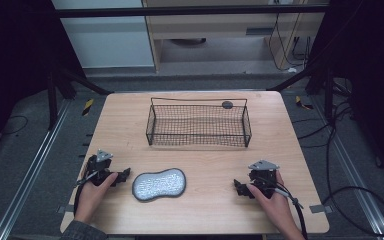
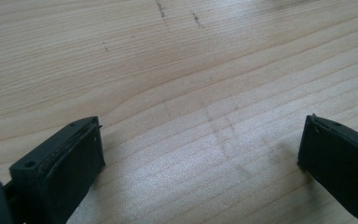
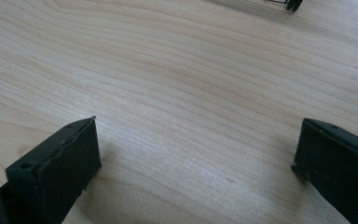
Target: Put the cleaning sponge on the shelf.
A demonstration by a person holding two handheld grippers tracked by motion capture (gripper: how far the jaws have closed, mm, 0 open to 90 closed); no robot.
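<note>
Left gripper [image 1: 123,175] and right gripper [image 1: 239,187] held low in either hand, jaws of both spread wide, tips turned inward toward each other.

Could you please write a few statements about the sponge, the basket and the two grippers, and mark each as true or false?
1. The grey sponge lies inside the wire basket. False: it lies on the table, nearer the person than the basket.
2. The left gripper has open jaws with nothing between them. True.
3. The right gripper is clamped on the sponge. False: its jaws stand open over bare wood.
4. The sponge lies closer to the left gripper than to the right gripper. True.
5. The basket is tipped on its side. False: it stands upright.
</note>
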